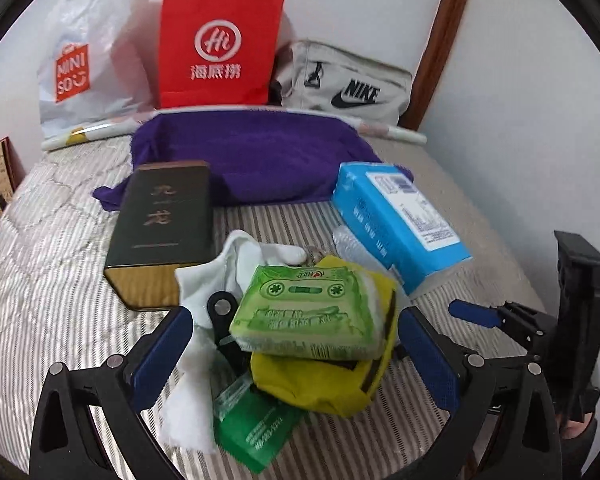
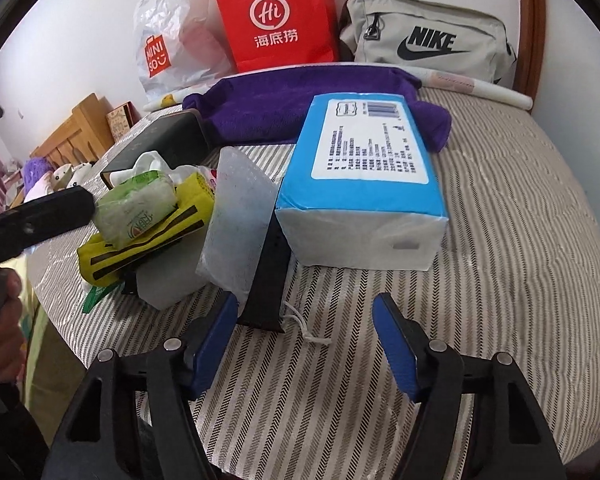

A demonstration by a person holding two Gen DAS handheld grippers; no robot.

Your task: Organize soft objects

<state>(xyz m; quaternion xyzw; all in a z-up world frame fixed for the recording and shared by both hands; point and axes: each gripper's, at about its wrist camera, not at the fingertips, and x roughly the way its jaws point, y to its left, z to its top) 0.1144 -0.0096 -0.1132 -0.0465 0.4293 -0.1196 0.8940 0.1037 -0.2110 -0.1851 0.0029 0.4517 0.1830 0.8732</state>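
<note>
A green tissue pack (image 1: 304,312) lies on a yellow pouch (image 1: 328,388), with white cloth (image 1: 220,264) beside them on the striped bed. My left gripper (image 1: 296,316) is open and straddles this pile, its blue pads clear of the pack. In the right wrist view the same pack (image 2: 136,200) sits at the left. My right gripper (image 2: 305,304) is open over bare bedcover, just short of a blue tissue pack (image 2: 360,184) and a black strap (image 2: 268,280). A purple towel (image 1: 252,152) lies behind.
A dark box (image 1: 164,224) lies left of the pile, and a green sachet (image 1: 256,428) under the pouch. A bubble pouch (image 2: 236,220) leans on the blue pack. A red bag (image 1: 220,44), white plastic bag (image 1: 84,64) and grey Nike bag (image 1: 348,84) line the wall.
</note>
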